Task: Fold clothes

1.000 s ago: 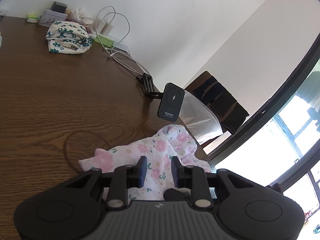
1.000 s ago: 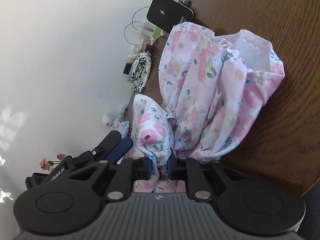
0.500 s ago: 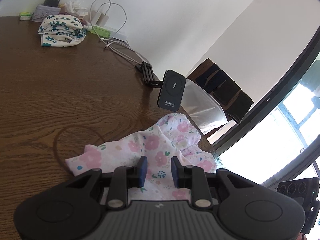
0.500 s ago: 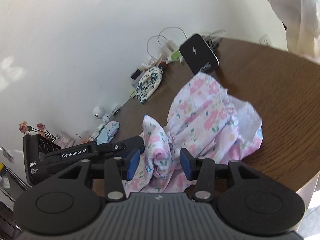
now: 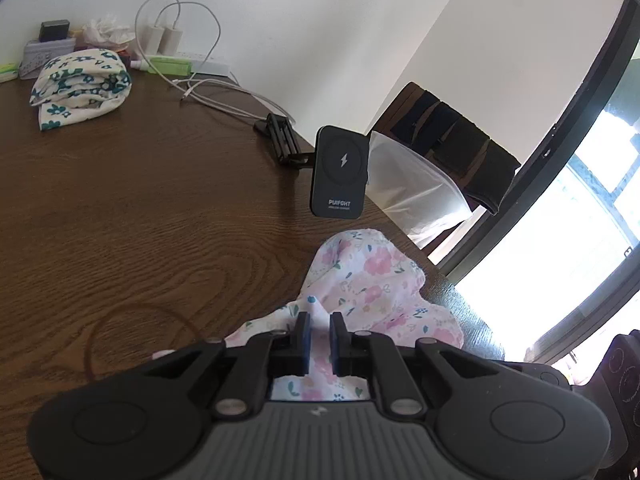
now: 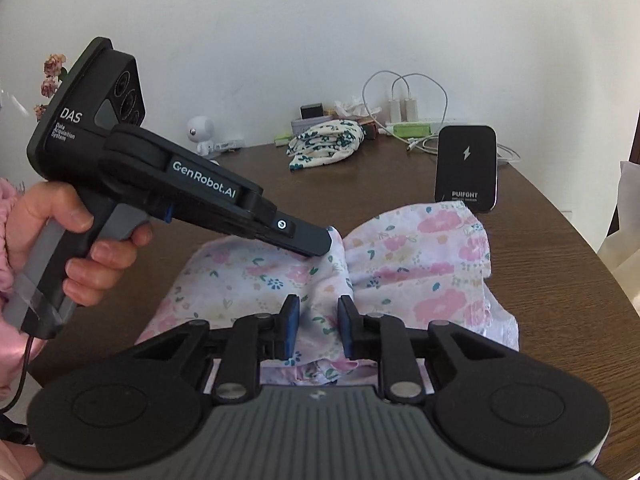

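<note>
The pink floral garment [image 6: 400,264] lay crumpled on the counter [image 6: 560,264], long axis left–right across frame centre; left hand-held gripper [image 6: 320,242] and right hand-held gripper [image 6: 318,322], both just closing, each pinched its middle ridge.

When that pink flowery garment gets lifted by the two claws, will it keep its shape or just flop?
Probably flop: the pink floral garment lies crumpled in soft folds on the wooden table. It looks thin and light, since a small pinch bunches it up between the right claw pads. Whatever hangs outside the left claw and the right will likely sag.
</note>
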### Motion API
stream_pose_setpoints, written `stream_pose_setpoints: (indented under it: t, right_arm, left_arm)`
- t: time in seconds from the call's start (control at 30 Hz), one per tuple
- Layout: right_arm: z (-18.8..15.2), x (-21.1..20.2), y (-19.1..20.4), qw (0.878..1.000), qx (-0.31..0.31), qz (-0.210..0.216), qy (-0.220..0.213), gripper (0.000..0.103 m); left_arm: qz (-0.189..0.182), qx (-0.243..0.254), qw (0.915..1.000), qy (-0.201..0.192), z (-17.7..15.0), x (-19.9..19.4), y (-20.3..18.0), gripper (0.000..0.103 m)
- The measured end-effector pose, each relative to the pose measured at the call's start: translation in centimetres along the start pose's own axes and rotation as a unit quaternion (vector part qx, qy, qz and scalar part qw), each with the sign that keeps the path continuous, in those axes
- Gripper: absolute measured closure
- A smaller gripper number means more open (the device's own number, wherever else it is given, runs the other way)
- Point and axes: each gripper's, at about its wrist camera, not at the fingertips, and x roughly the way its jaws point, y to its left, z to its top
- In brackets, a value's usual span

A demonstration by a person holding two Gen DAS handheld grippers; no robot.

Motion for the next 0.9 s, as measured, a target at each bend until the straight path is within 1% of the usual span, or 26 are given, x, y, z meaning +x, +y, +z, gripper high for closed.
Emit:
stream_pose_setpoints:
  t: [0.2,0.3,0.37,0.4,0.47,0.5,0.57,0.63,0.7,0.77,0.9]
  right_arm:
    - [-0.5,0.6,-0.4,1.0,0.009,0.007,0.007,0.083]
    - [-0.6,0.8,-0.4,1.0,0.012,0.009,0.006,0.082]
    - [-0.4,0.5,-0.8,0.999,0.026,0.02,0.002,0.081]
    - [-0.3,0.0,-1.0,0.999,0.035,0.028,-0.006,0.08]
    - [0.2,-1.2,-1.2,0.998,0.041,0.035,-0.028,0.079]
    - [0.4,-1.9,-1.3,0.998,0.041,0.039,-0.039,0.079]
    - [0.7,-2.5,-0.7,0.998,0.02,0.044,-0.049,0.079]
    - [0.9,-2.8,0.0,0.997,-0.004,0.051,-0.052,0.079]
    - [0.9,-2.1,0.7,0.998,-0.024,0.047,-0.039,0.079]
    - [0.6,-1.1,1.0,0.999,-0.036,0.032,-0.019,0.079]
    - [-0.2,0.4,0.8,0.999,-0.036,0.017,0.012,0.079]
  left_arm:
    - [0.006,-0.014,0.9998,0.01,-0.9,0.9,1.1,0.095]
    - [-0.002,-0.03,0.9995,0.006,-1.0,0.8,1.7,0.094]
    - [-0.006,-0.03,0.9994,-0.015,-0.9,-0.4,1.5,0.094]
    - [-0.007,-0.026,0.9991,-0.031,-0.9,-1.3,1.2,0.09]
    - [-0.019,-0.016,0.9977,-0.064,-1.1,-3.7,0.8,0.084]
    - [-0.022,-0.012,0.997,-0.074,-1.4,-4.8,0.6,0.082]
    - [-0.022,0.001,0.9963,-0.083,-2.3,-6.5,0.2,0.082]
    - [-0.011,0.019,0.9971,-0.072,-3.4,-7.1,-0.2,0.082]
    - [0.01,0.035,0.9979,-0.053,-4.7,-6.9,-0.7,0.083]
    - [0.024,0.045,0.9975,-0.048,-5.9,-6.5,-0.9,0.084]
    - [0.029,0.041,0.9976,-0.047,-6.8,-5.9,-0.6,0.084]
